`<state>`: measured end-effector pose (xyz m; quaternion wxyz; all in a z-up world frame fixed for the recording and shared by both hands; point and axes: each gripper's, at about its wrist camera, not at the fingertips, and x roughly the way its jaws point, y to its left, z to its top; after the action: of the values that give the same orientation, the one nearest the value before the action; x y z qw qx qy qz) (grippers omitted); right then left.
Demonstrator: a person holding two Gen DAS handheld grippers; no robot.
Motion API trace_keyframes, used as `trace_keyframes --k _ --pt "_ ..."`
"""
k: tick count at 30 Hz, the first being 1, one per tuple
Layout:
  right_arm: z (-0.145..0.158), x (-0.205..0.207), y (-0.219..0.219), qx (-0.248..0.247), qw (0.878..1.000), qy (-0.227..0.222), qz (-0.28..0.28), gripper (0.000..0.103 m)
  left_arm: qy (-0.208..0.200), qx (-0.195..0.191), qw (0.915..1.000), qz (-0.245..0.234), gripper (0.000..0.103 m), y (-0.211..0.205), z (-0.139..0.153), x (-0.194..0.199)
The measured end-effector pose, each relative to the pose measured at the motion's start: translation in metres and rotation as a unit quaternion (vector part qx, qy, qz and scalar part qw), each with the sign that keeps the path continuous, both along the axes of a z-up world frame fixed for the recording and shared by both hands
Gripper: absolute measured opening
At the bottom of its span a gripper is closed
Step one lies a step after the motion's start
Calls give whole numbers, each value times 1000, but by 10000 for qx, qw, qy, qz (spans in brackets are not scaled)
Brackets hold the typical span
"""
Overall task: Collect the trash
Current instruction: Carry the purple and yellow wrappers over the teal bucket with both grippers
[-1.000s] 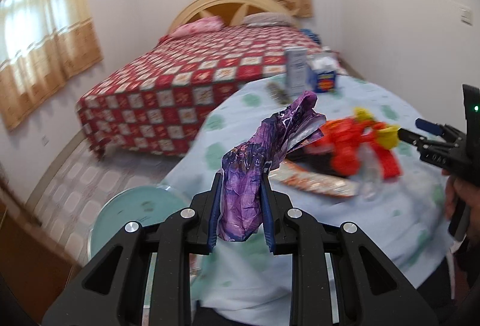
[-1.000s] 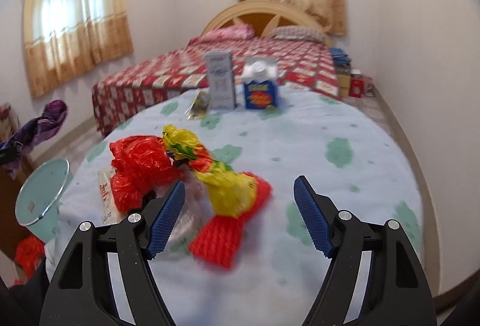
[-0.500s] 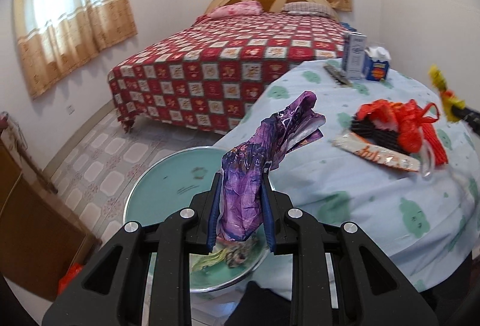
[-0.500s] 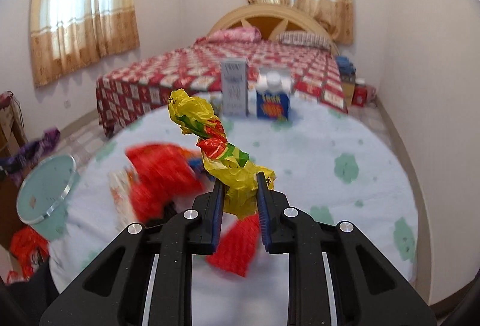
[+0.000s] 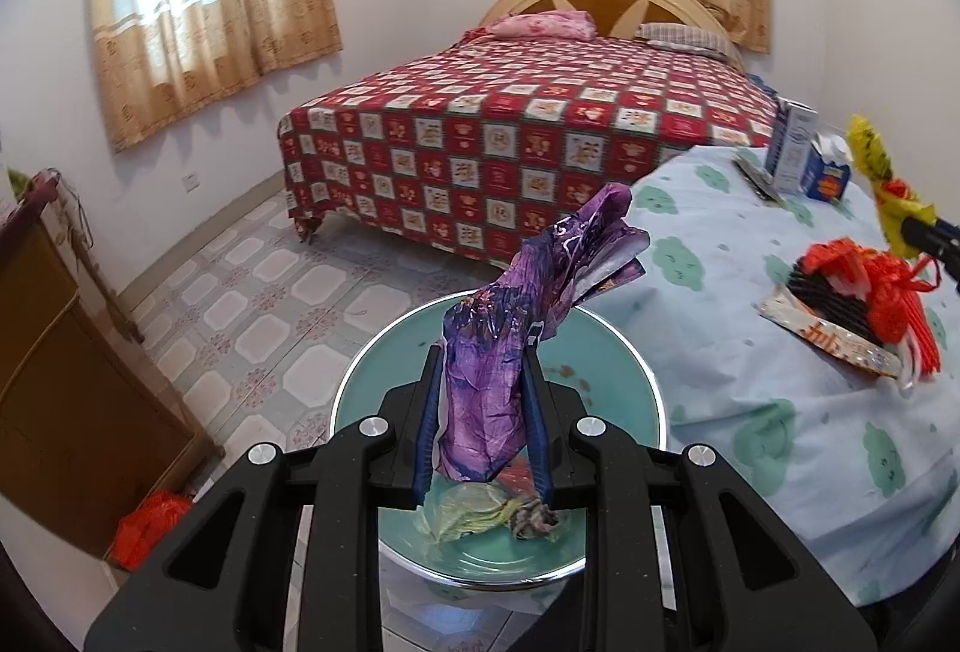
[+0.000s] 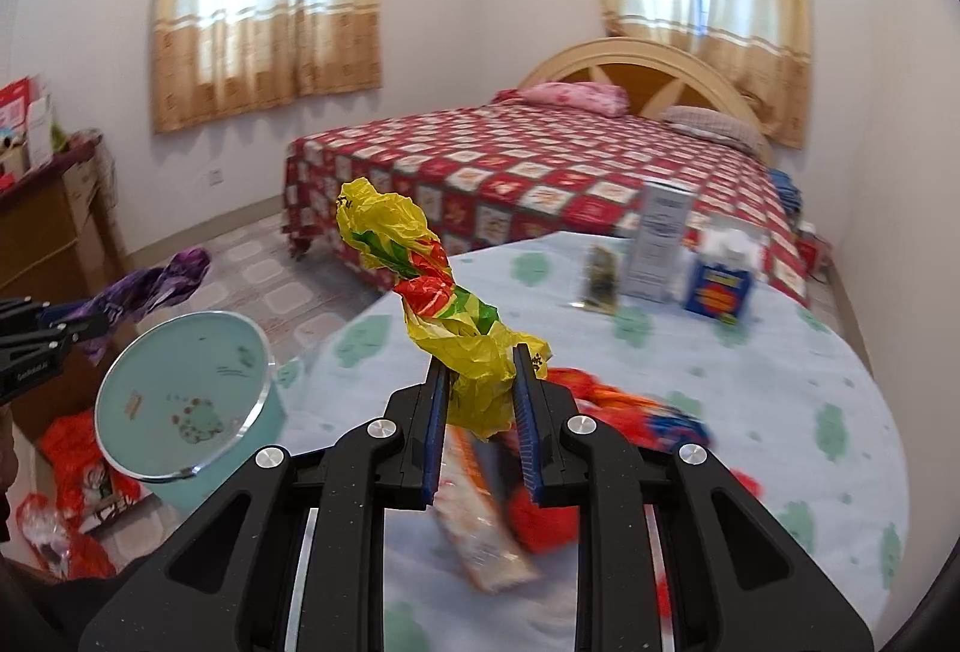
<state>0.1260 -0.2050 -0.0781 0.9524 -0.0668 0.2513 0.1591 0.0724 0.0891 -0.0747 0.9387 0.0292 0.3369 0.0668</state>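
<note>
Bedroom light falls on a round bench (image 6: 750, 352) covered in a pale blue cloth with green blotches, and a bed with a red checked cover stands behind it. Beside the bench, on the tiled floor, sits a teal bin (image 5: 636, 382) with a shiny rim.

The step in hand looks like the carry to the bin. The left gripper (image 5: 483, 424) has its fingers narrowed on a crumpled purple wrapper (image 5: 504, 352), which sticks up between the pads and hangs right over the mouth of the bin. The right gripper (image 6: 483, 412) has just been closing, and its fingers now pinch a twisted yellow bag (image 6: 444, 304) with red and green print, lifted clear above the bench.

Next, by my reading, the left fingers need only part so that the purple wrapper drops inside the rim; it is light and crinkly, so it may cling to a pad and want a small shake. The right gripper would then have to swing across to the bin before letting go.

Counted: two grippers, each holding one piece of trash. One bin, with two or so scraps already on its bottom, a pale green one and a greyish one. Left on the bench near the edge are a red bag (image 5: 870, 280), a flat snack packet (image 5: 834, 340) and something dark under the red bag; the exact number in that heap is hard to tell. Farther back stand two cartons (image 6: 720, 286) and one small dark packet (image 6: 600, 274).
</note>
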Motion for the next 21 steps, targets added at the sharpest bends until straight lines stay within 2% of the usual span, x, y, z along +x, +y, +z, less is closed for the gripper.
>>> trace_keyframes --k 10,21 --pt "-10 18 71 -197 9981 103 569 21 -145 45 9995 277 25 20 -3 -4" --pt "-20 30 122 -354 9944 177 984 21 -294 142 9985 449 25 29 -1 -12"
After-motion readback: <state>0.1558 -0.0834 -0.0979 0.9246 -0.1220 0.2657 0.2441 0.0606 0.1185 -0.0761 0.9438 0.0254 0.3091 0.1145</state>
